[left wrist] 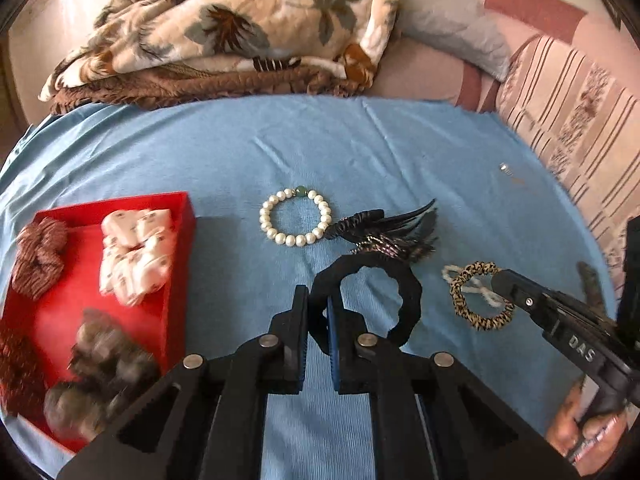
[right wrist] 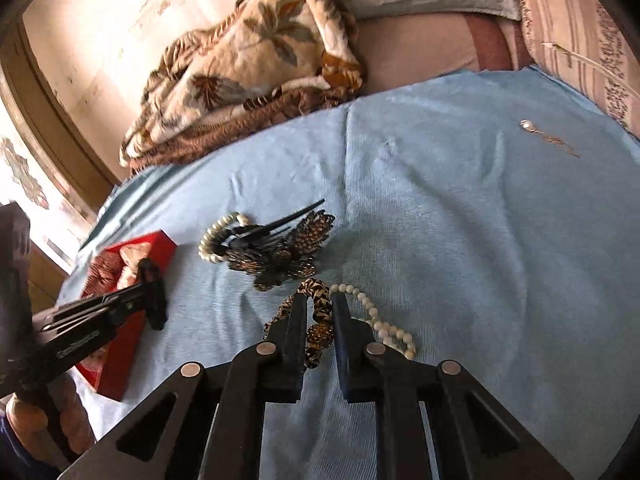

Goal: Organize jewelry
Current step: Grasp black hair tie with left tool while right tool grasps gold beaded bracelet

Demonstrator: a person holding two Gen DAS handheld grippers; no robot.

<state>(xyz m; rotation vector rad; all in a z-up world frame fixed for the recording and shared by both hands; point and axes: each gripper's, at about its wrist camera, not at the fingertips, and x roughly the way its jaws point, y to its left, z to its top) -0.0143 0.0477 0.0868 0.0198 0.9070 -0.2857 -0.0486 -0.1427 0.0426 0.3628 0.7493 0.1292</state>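
The left claw [left wrist: 318, 316] was clamped on the rim of a black scrunchie [left wrist: 400, 292] over the blue cloth [left wrist: 240, 152], with the red box [left wrist: 176, 264] of scrunchies just to its left. The right claw [right wrist: 320, 320] was closed on a leopard scrunchie [right wrist: 316, 292] lying across a small bead string [right wrist: 380, 320]. Farther off lay a black hair clip [left wrist: 384, 228] touching a pearl bracelet [left wrist: 294, 218], and beyond them a folded blanket [left wrist: 240, 24].
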